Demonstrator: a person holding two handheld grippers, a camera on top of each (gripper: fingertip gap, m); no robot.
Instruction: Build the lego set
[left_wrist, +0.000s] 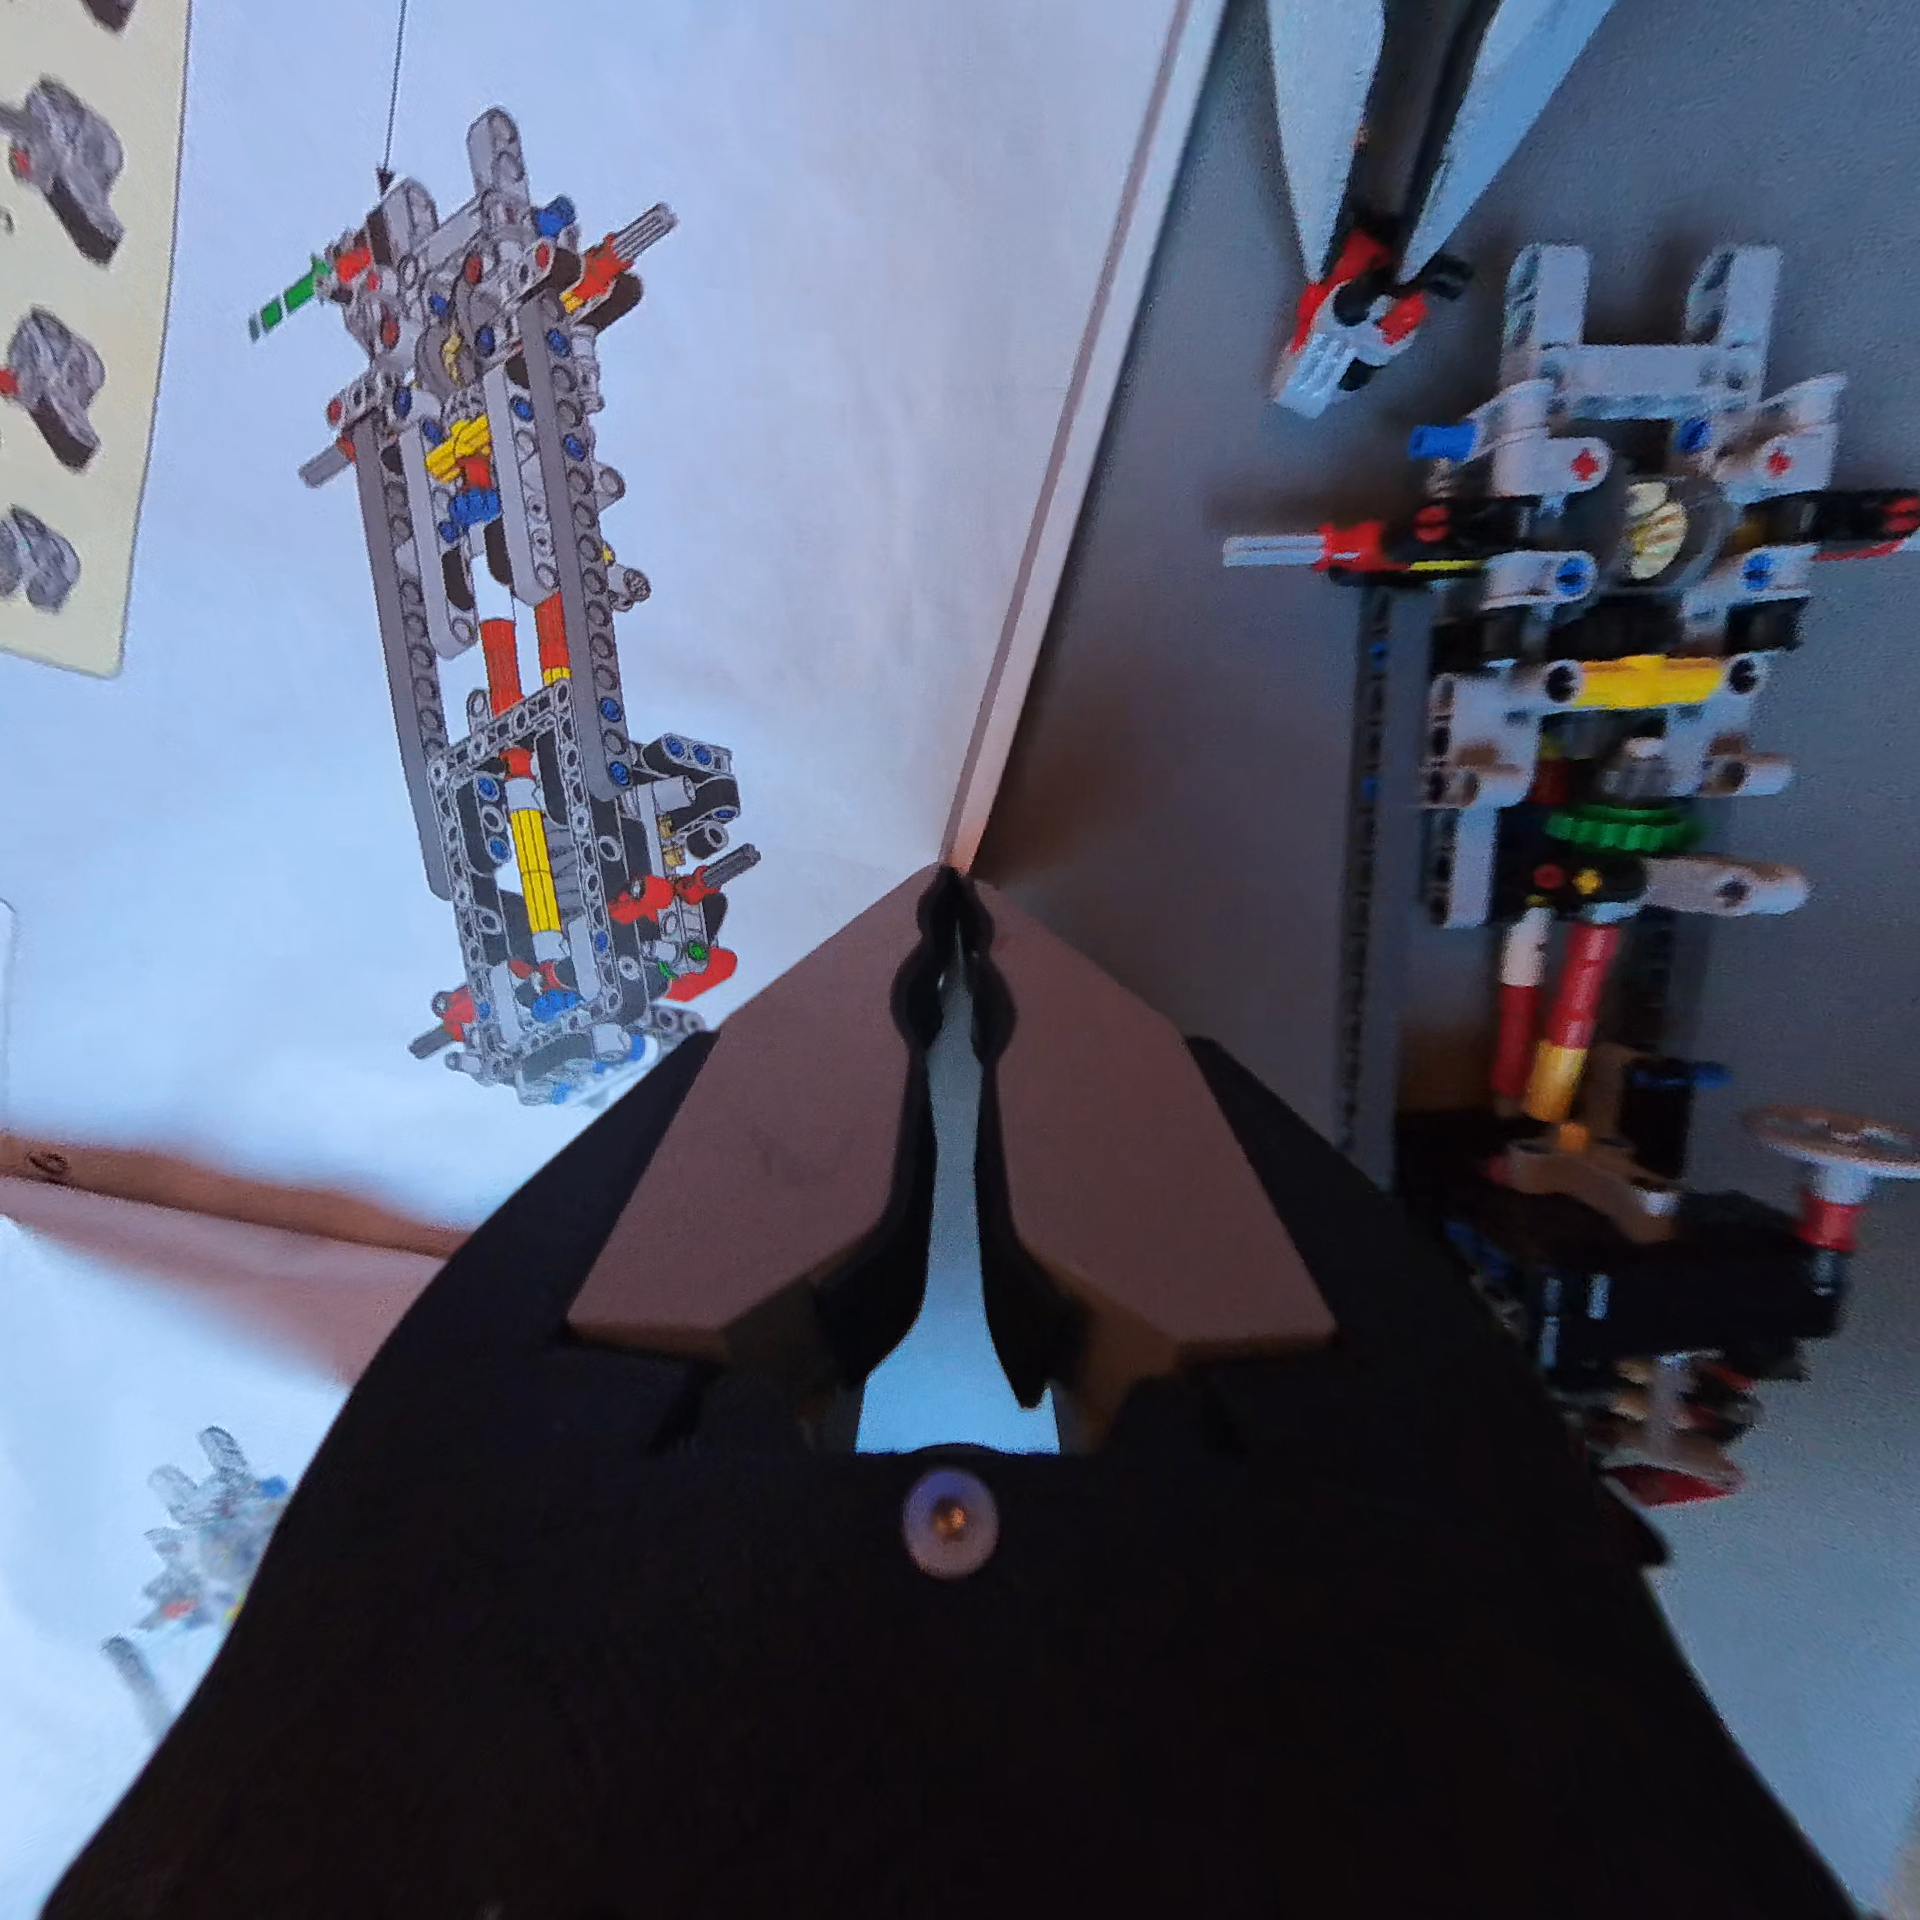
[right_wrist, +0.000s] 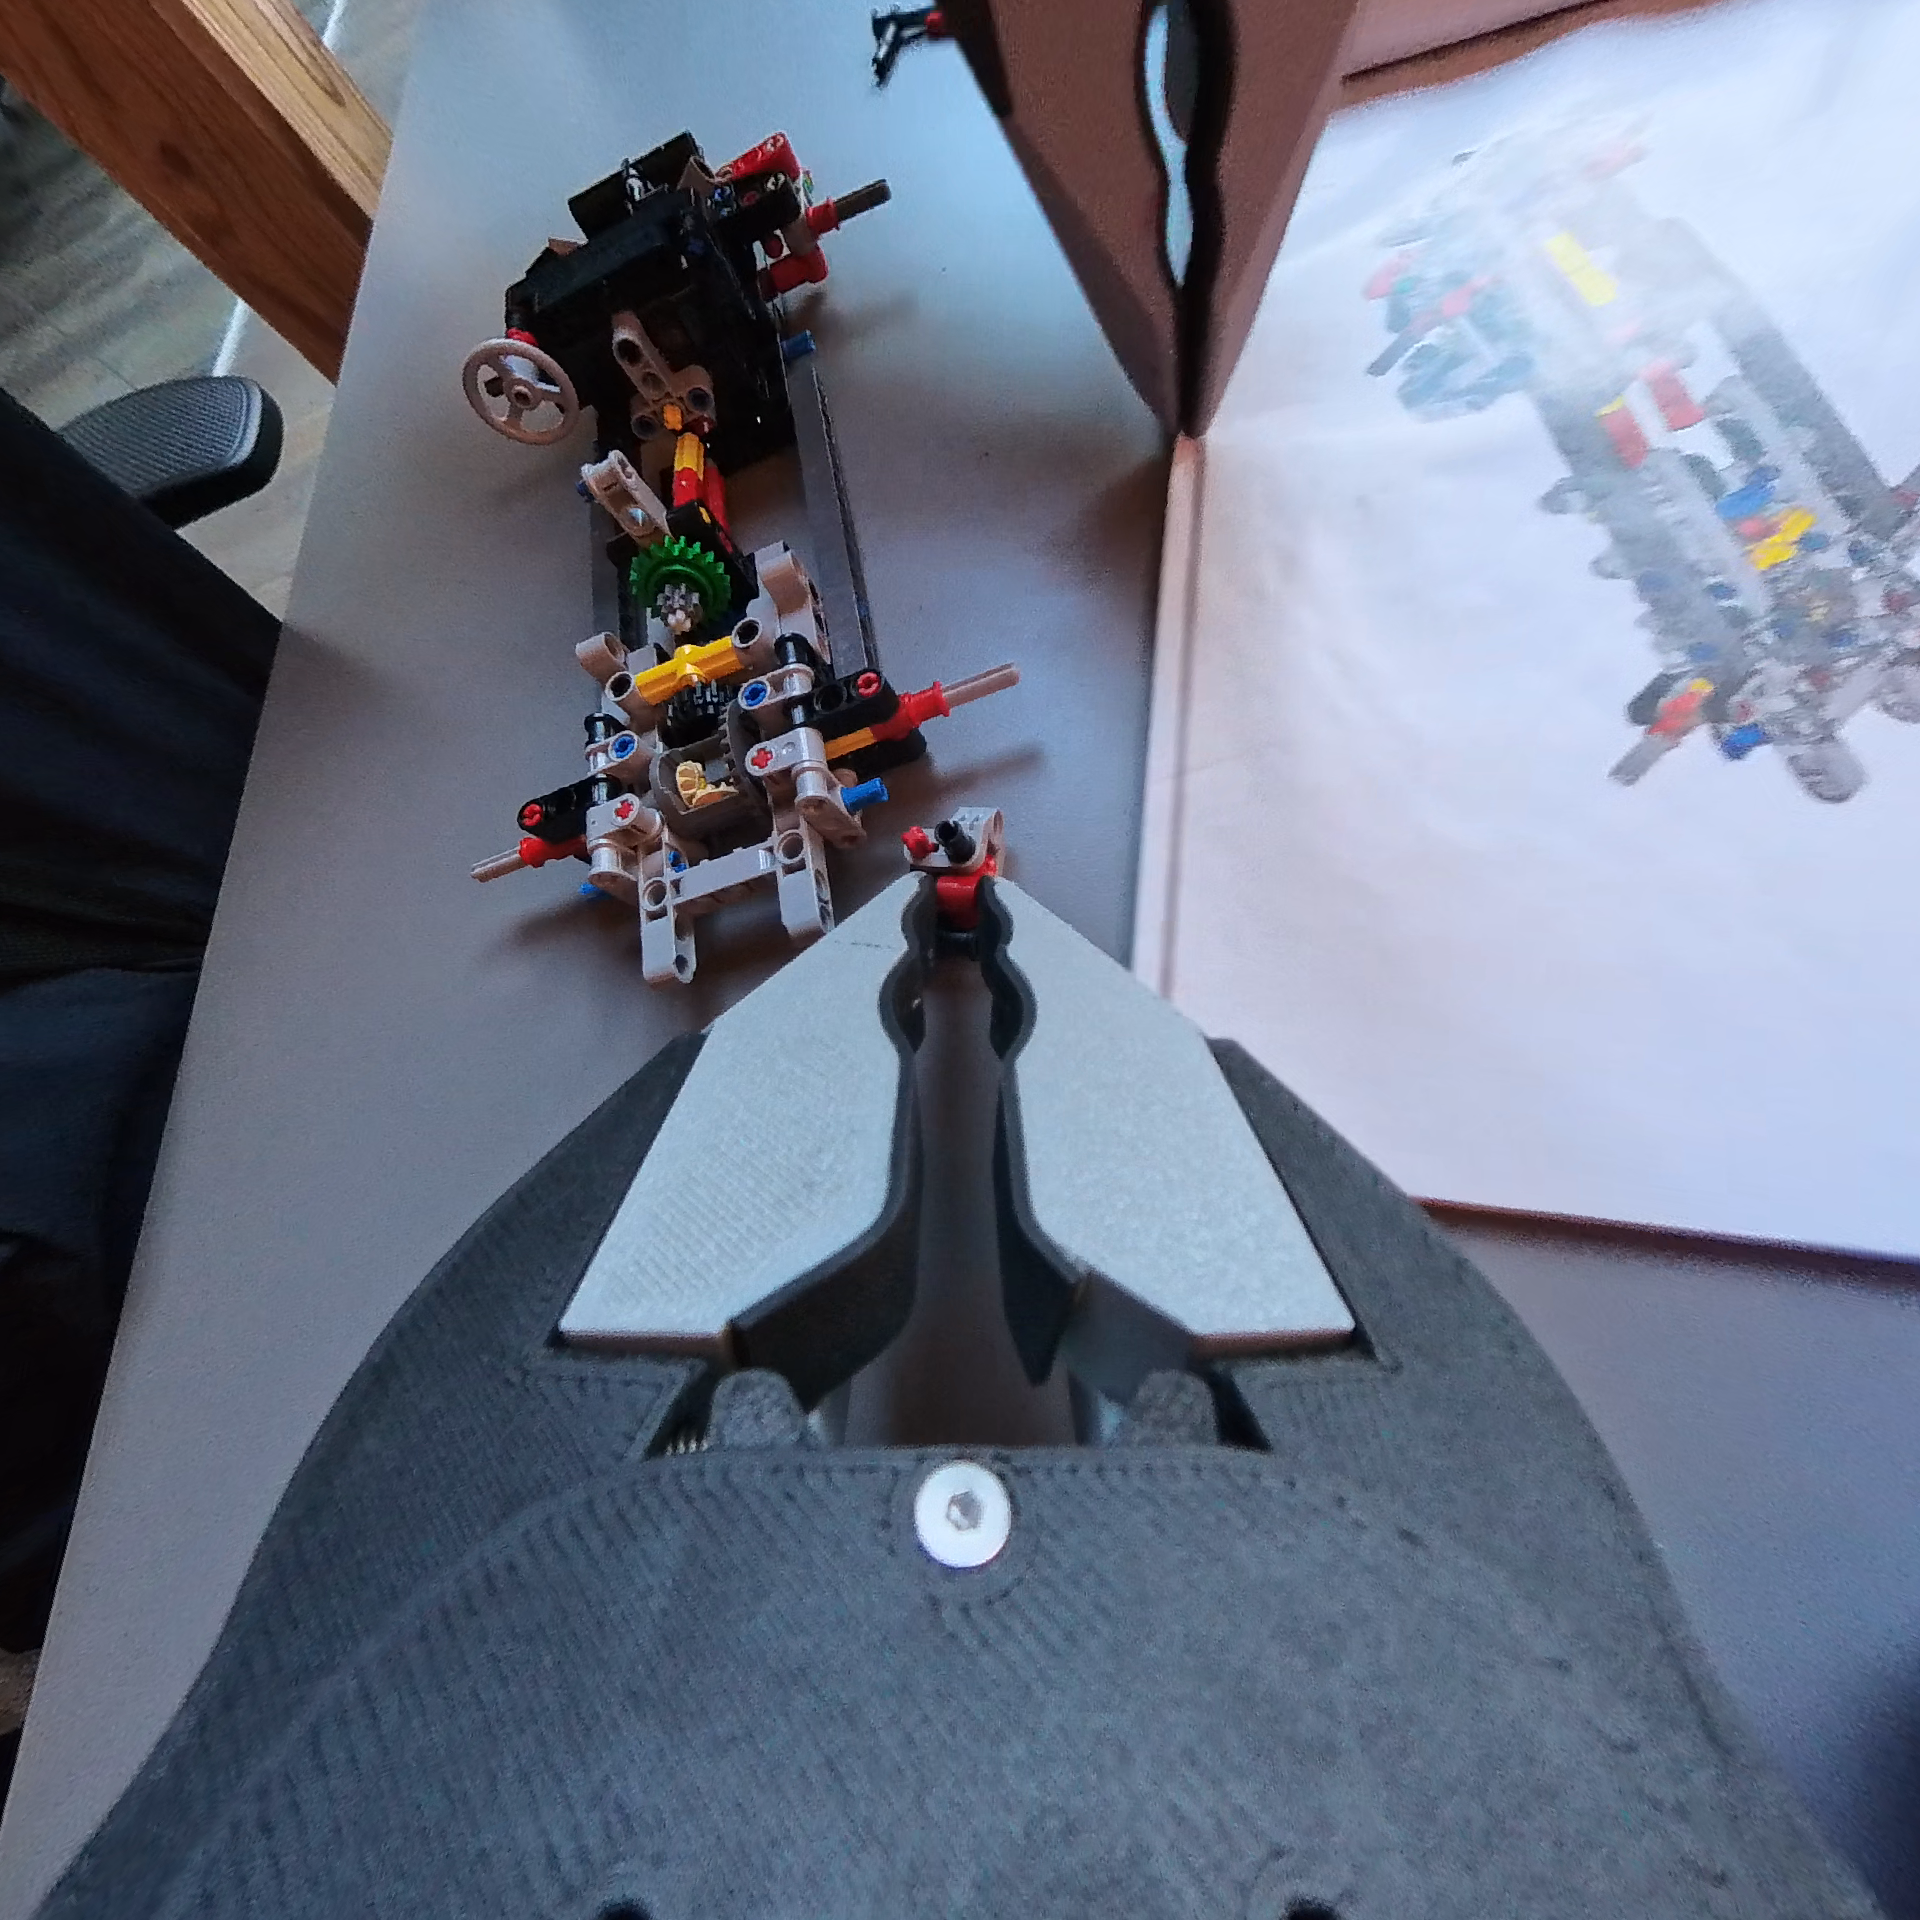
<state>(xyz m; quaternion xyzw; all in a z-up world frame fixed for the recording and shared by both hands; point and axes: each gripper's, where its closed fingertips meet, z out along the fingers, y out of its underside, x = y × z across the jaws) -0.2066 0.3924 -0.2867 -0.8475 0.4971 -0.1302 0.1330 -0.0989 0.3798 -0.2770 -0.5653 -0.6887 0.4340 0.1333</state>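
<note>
— Two claws, so which first?

— Left view. The left claw is shut, its tips meeting right on the edge of a page that rises ahead and to its left. A pinch that thin looks meant to hold one leaf up by its rim, so the printed drawing stays uncovered.

— And off to its right?

— The model, well apart on the table. Ahead and to the right, the other claw's tips show with something red and white in them.

— Now the right view.

— The right claw is narrow, both pads pressed on the red end of a small red-and-grey piece. Gripping that end leaves the grey part and its black pin sticking out free beyond the tips, I'd judge.

— Where does the model sit from there?

— Just ahead and left of the tips, close beside the piece but not touching. The page lies to the right, and the left claw stands far ahead at its corner.
</note>
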